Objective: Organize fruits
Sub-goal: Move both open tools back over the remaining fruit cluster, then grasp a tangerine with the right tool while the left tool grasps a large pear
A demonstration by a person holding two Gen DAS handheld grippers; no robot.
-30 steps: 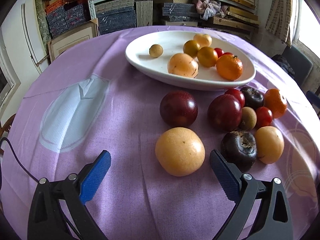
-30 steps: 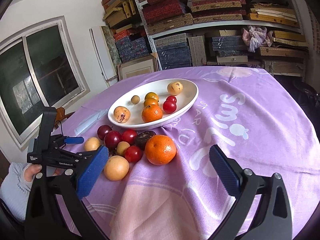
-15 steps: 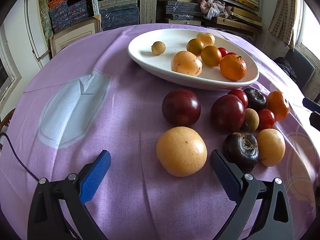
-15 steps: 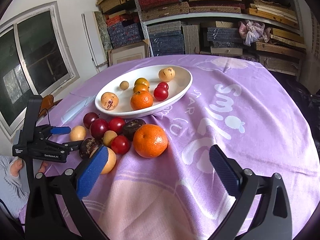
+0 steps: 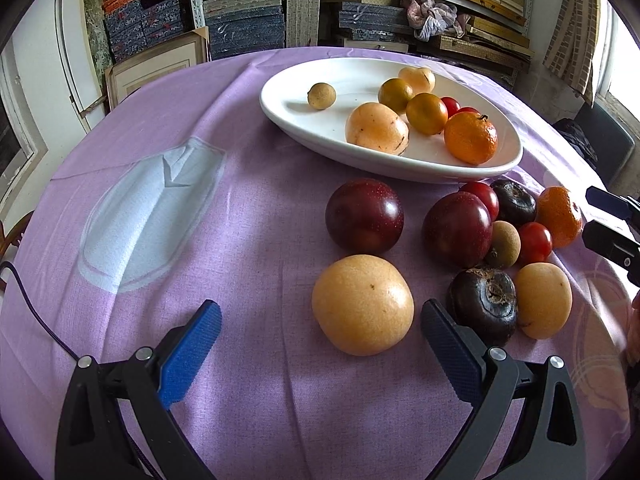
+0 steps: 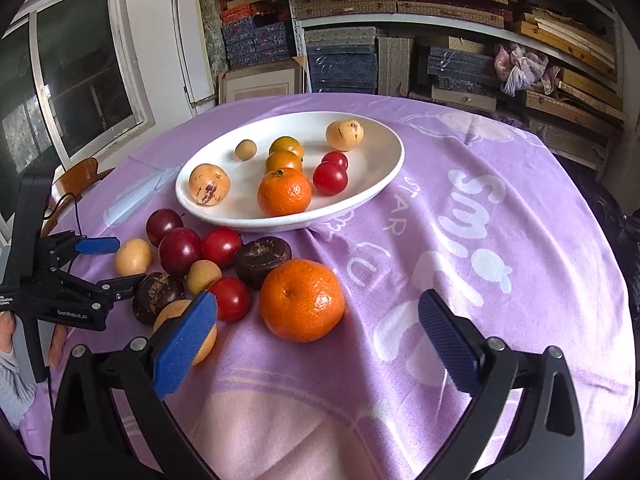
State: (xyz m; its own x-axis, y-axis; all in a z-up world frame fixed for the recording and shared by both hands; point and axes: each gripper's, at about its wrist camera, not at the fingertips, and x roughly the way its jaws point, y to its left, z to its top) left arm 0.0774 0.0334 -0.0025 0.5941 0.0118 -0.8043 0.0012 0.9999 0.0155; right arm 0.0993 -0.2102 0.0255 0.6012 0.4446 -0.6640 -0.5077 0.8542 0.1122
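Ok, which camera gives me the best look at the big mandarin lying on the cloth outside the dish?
The right wrist view: the mandarin sits whole and near, just ahead of the open right gripper. In the left wrist view it is small at the far right, partly hidden behind a cherry tomato.

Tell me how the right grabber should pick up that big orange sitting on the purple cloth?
Squeeze the big orange across its wide round middle, one finger on each side. Come in straight from the near side, where the open right gripper already faces it. The cloth right of it is bare; the cherry tomato crowds its left, so probably slide in carefully.
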